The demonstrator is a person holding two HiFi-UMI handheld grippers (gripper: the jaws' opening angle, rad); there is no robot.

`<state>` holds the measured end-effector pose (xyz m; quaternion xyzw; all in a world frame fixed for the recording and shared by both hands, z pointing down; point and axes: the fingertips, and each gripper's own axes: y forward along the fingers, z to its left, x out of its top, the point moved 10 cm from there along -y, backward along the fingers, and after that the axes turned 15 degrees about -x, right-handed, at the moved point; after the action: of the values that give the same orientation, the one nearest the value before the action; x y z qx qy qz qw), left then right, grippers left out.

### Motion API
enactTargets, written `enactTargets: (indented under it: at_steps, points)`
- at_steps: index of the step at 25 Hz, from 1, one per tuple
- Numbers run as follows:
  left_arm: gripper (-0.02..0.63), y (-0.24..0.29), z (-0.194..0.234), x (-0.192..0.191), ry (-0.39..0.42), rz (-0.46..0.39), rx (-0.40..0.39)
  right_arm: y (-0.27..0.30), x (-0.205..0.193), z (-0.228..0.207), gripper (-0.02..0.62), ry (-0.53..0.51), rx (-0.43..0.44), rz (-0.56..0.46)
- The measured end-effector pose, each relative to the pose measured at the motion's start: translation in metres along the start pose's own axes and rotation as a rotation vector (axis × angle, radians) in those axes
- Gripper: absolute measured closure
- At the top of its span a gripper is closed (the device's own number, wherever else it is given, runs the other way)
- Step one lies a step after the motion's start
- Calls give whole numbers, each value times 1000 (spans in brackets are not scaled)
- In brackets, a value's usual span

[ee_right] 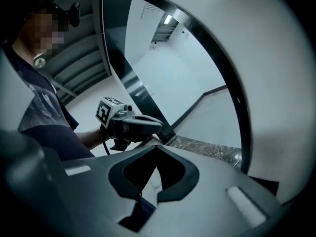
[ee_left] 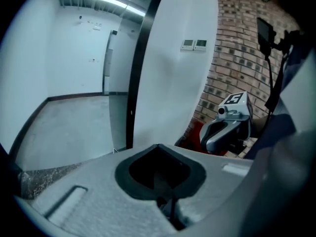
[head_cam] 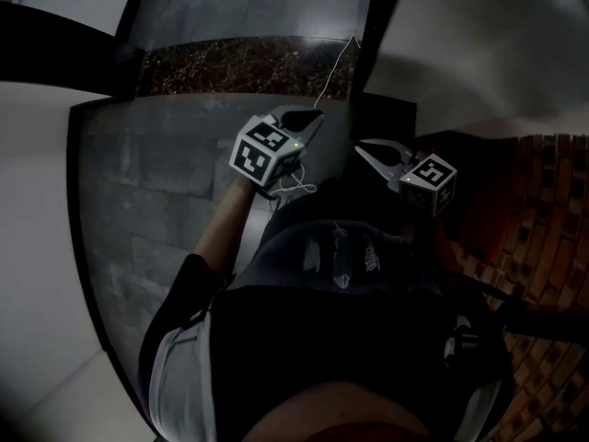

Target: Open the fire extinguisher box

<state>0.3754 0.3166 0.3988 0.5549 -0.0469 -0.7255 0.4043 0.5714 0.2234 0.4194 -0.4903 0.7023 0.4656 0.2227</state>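
No fire extinguisher box shows plainly in any view. Only a red thing [ee_left: 193,132] shows low against the brick wall [ee_left: 237,53], partly hidden behind my right gripper [ee_left: 206,143]; what it is I cannot tell. In the dark head view my left gripper [head_cam: 311,117] and right gripper [head_cam: 362,146] hang side by side in front of the person's body, above the floor. The left gripper [ee_left: 157,145] has its jaws together with nothing in them. The right gripper [ee_right: 159,146] also has its tips meeting and holds nothing. From the right gripper view the left gripper [ee_right: 159,125] points right.
A white wall [ee_left: 173,88] with two small wall plates [ee_left: 193,44] stands beside a black door frame [ee_left: 134,88]. Beyond it a lit white room opens. A speckled stone strip [head_cam: 248,67] crosses the grey tile floor [head_cam: 156,201]. A black stand [ee_left: 269,38] rises at the right.
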Motion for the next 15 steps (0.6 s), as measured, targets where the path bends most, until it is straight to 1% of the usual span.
enactTargets:
  at_steps: [3,7,9,12,15]
  points:
    - [603,0,5,7,-53,-18,65,2,20,-15,595,-35,75,18]
    - [603,6,4,16,-65,-28,126,2,29,-45,595,-13,139,30]
    - [603,7,3,17,-88,-34,156,7,31,-56,595,-23,157,57]
    - [603,7,1,17,-117,-37,214,18,34,-69,595,-44,157,93]
    - [603,1,3,15,-160,-66,256,26,43,-69,595,-99,203,108]
